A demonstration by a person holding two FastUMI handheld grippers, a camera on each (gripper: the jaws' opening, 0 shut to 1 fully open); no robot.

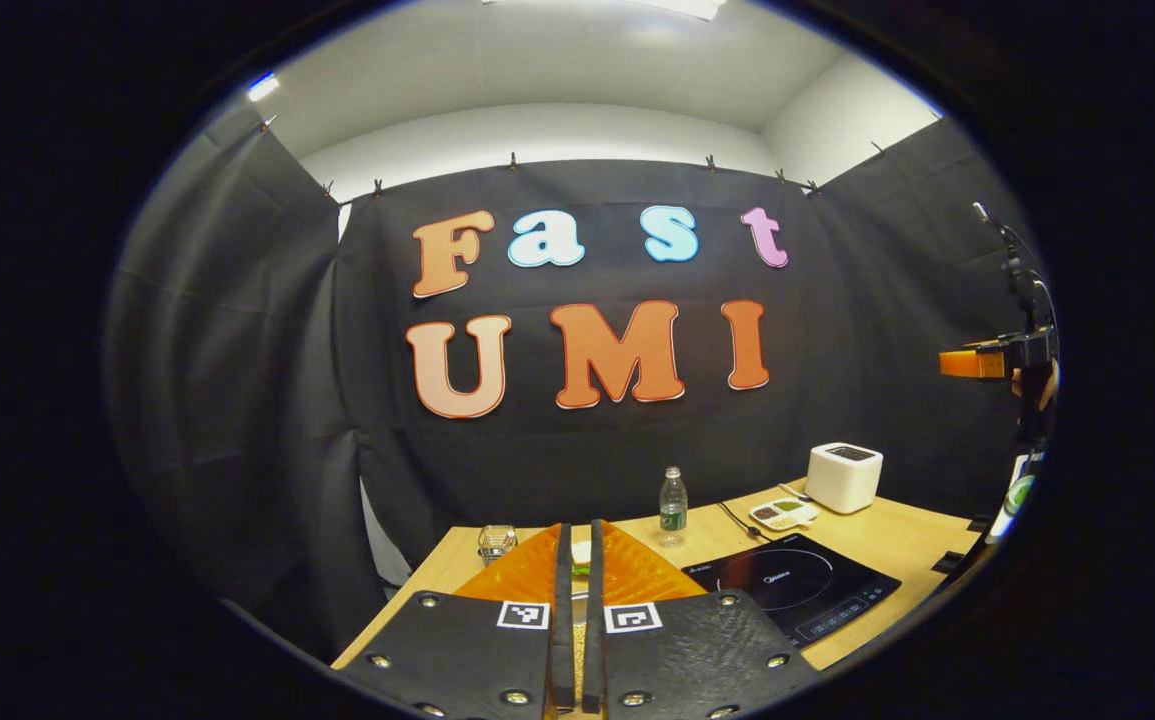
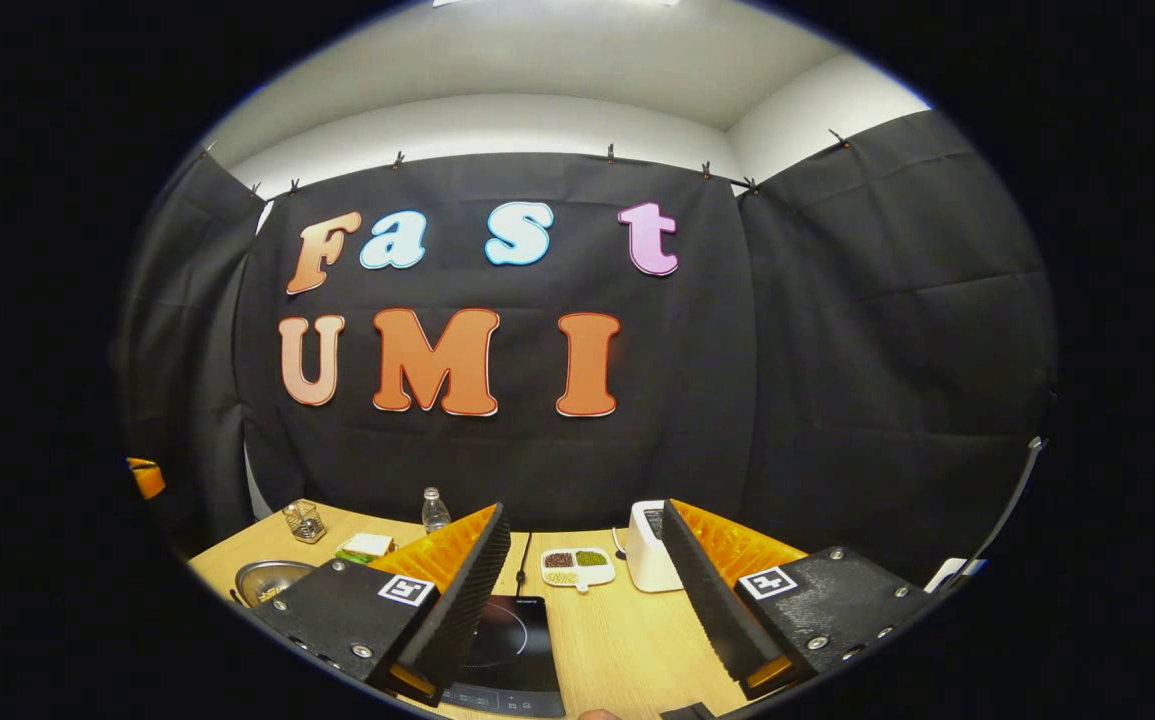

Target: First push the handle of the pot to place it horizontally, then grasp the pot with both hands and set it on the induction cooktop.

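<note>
Both grippers up high, pot not yet touched.

Left gripper [image 1: 578, 560]: fingers nearly together, thin slit, holding nothing; right gripper [image 2: 585, 580]: jaws wide apart, empty. Induction cooktop [image 1: 795, 590] sits on the wooden table [image 1: 887, 545], w/ water bottle [image 1: 673, 505], toaster [image 1: 844, 476] and 3-part snack dish [image 1: 783, 514] behind it. Pot [image 2: 272, 578] lies near the table's left edge, mostly hidden behind the right gripper's finger; handle can't be made out. Risks, as I judge: pushing the handle blind could swing it the wrong way or slide the pot off the close edge; narrow left jaws need opening before a 2-hand lift, else uneven grip and tilt; glass jar [image 2: 305, 521] and sandwich plate [image 2: 367, 546] near the pot may get bumped.
</note>
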